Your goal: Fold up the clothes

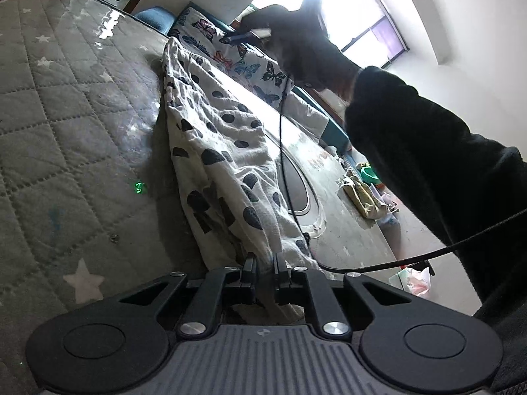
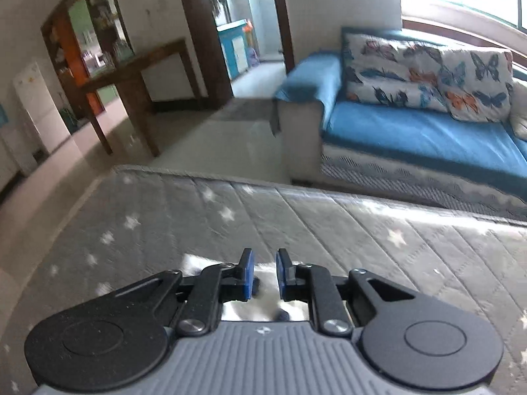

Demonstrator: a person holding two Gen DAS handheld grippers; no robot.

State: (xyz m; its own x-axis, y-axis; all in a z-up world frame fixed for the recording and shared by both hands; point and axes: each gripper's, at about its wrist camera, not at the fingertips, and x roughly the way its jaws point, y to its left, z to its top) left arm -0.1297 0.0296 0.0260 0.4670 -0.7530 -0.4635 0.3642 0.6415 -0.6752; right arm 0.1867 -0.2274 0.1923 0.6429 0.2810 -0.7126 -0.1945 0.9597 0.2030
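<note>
A white garment with black spots (image 1: pixel 217 151) is stretched out above the grey star-quilted mattress (image 1: pixel 66 131). My left gripper (image 1: pixel 265 260) is shut on its near end, with cloth bunched between the fingers. My right gripper (image 1: pixel 243 34) shows far off in the left wrist view, at the garment's far end, held by a dark-sleeved arm (image 1: pixel 411 138). In the right wrist view my right gripper (image 2: pixel 265 263) has its blue pads a little apart, with white spotted cloth (image 2: pixel 263 302) between and under them, over the mattress (image 2: pixel 296 223).
A blue sofa (image 2: pixel 411 131) with butterfly cushions (image 2: pixel 428 69) stands beyond the mattress edge. A wooden table (image 2: pixel 131 75) and a doorway are at the back left. A black cable (image 1: pixel 285 151) hangs across the garment. Small items lie on the floor (image 1: pixel 362 194) at right.
</note>
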